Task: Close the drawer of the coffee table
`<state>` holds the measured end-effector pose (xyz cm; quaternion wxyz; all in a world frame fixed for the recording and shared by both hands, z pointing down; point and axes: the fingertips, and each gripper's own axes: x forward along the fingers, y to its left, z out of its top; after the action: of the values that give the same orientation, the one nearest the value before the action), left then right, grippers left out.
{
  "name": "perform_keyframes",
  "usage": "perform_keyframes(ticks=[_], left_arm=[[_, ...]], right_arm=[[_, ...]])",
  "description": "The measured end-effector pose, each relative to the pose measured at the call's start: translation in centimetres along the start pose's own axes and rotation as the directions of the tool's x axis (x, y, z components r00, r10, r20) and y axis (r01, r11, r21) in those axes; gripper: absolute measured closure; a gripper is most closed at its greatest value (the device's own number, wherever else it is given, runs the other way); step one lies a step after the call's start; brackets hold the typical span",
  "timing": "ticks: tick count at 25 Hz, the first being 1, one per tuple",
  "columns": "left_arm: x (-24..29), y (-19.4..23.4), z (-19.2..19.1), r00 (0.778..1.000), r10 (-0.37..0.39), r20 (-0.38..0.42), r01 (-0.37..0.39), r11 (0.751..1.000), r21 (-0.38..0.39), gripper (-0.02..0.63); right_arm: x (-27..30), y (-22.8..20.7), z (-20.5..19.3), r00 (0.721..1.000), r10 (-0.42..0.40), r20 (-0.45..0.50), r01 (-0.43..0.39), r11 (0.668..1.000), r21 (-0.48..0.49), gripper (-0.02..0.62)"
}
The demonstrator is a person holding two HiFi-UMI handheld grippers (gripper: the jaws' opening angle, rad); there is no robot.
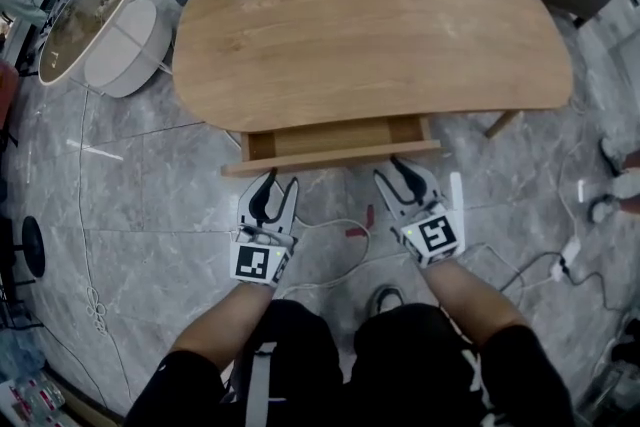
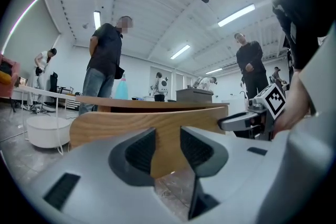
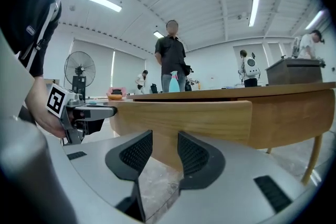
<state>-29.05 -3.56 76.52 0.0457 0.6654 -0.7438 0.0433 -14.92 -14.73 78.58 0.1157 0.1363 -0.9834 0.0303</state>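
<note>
Wooden coffee table (image 1: 380, 25), drawer (image 1: 330, 155) ajar, grey marble floor (image 1: 150, 185); left hand-held gripper (image 1: 280, 179), right hand-held gripper (image 1: 393, 168): jaws apart.

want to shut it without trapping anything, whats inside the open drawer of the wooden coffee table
The exposed strip of the light wooden drawer shows only bare wood, no items. Its rear part lies under the kidney-shaped wooden tabletop, so it is hidden.

Right gripper (image 3: 164, 140) has its jaws apart with nothing pinched. The wooden drawer front (image 3: 210, 120) sits right past the tips, can't tell if they touch. The tabletop (image 3: 247, 93) is above it, the left gripper (image 3: 86, 112) is off to the side, and a blue bottle (image 3: 174, 82) stands on the table.
</note>
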Motion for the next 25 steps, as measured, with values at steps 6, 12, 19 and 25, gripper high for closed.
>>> perform_keyframes(ticks=[6,12,19,25], left_arm=[[2.9,1.6,0.4,0.999,0.026,0.021,-0.026,1.0,0.001,0.469],[5.8,3.4,0.6,0.998,0.052,0.023,-0.052,0.998,0.024,0.465],[8.0,5.0,0.9,0.997,0.069,0.02,-0.07,0.997,0.034,0.462],[7.9,5.1,1.1,0.995,0.083,0.054,-0.085,0.995,0.049,0.463]], right_arm=[[2.7,-1.9,0.7,1.0,-0.019,0.015,0.019,1.0,-0.021,0.446],[5.5,-3.7,1.9,0.998,-0.043,0.051,0.043,0.999,-0.006,0.446],[7.8,-5.7,1.9,0.992,-0.092,0.089,0.092,0.996,0.003,0.451],[7.7,-5.6,2.3,0.991,-0.092,0.096,0.094,0.995,-0.018,0.468]])
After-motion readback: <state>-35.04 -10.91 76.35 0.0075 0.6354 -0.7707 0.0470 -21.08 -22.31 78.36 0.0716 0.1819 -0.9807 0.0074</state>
